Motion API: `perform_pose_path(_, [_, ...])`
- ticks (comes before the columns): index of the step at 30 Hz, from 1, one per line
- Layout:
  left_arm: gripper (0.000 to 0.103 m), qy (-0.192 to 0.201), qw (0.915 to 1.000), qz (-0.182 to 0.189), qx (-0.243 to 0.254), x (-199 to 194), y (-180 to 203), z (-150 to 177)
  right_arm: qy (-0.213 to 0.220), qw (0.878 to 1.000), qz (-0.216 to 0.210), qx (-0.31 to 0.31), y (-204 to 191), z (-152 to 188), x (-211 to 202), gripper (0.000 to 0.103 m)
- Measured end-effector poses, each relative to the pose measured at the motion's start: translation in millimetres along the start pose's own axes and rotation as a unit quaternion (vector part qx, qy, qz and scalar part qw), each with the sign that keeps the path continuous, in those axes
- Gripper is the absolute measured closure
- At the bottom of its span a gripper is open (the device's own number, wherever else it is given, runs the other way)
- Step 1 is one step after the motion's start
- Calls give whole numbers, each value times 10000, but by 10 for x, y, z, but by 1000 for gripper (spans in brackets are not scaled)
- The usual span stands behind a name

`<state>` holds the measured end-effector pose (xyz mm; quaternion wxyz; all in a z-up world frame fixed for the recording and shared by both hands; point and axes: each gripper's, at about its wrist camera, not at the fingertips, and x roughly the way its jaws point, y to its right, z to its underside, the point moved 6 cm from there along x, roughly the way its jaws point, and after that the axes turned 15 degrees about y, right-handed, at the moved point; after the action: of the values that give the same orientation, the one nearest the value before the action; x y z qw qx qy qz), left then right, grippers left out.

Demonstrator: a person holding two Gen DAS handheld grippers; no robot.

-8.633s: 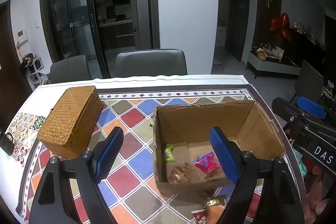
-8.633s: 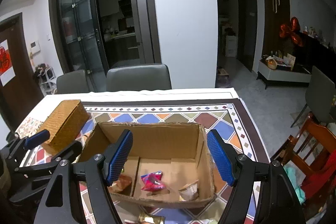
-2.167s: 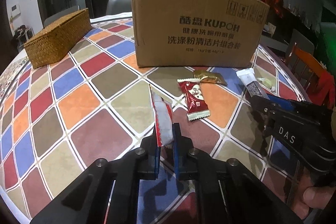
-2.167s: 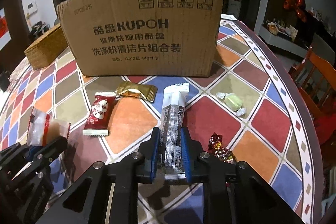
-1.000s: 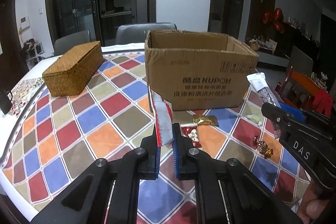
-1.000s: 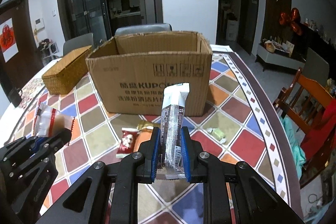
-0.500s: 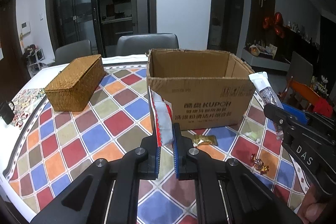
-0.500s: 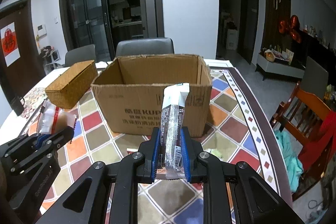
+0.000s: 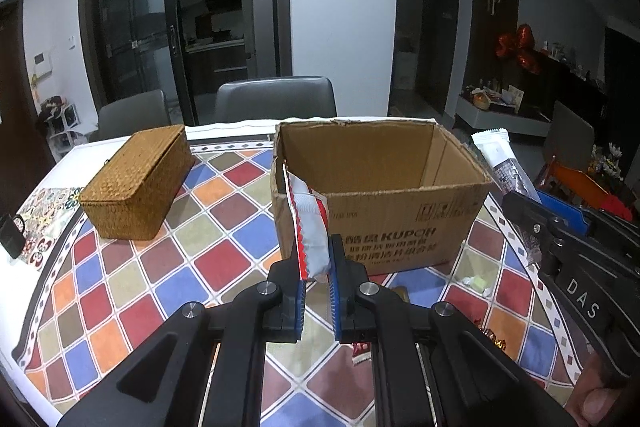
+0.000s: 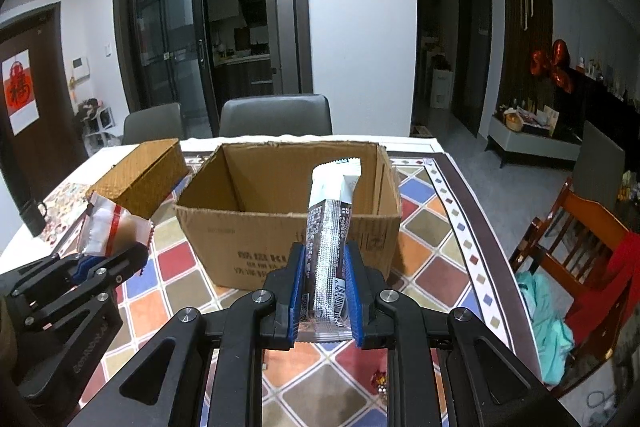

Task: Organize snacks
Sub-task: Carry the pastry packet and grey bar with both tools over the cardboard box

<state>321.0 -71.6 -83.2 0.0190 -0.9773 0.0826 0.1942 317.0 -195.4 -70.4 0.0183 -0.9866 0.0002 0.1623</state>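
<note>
My left gripper (image 9: 316, 267) is shut on a red-and-white snack packet (image 9: 310, 227), held upright in front of the open cardboard box (image 9: 400, 227). My right gripper (image 10: 324, 271) is shut on a long silver-and-white snack bar (image 10: 330, 227), also upright before the cardboard box (image 10: 280, 251). Each gripper shows in the other's view: the right gripper (image 9: 524, 203) with its snack bar (image 9: 500, 163) at the right, the left gripper (image 10: 108, 259) with its packet (image 10: 108, 227) at the left. Loose sweets (image 9: 476, 281) lie on the chequered tablecloth (image 9: 180, 259) near the box.
A woven wicker box (image 9: 138, 183) sits left of the cardboard box. Two grey chairs (image 9: 276, 99) stand behind the table. A wooden chair with red cloth (image 10: 592, 259) is at the right. A dark mug (image 9: 12, 233) rests by the table's left edge.
Both grippers have risen with their snacks still held, so the views now look over the box's rim and into it. The loose sweets have slid lower and partly behind the grippers.
</note>
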Motion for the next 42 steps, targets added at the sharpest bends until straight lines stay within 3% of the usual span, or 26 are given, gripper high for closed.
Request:
perform_pose_path(25, [91,219,9996,120,133,477,6,-493,199,9998,49,-13,104,-384,376,82])
perform_pose_path(42, [91,67,9996,214,192,978,44,-635,181,9998,54,-17,136,-503,772,82])
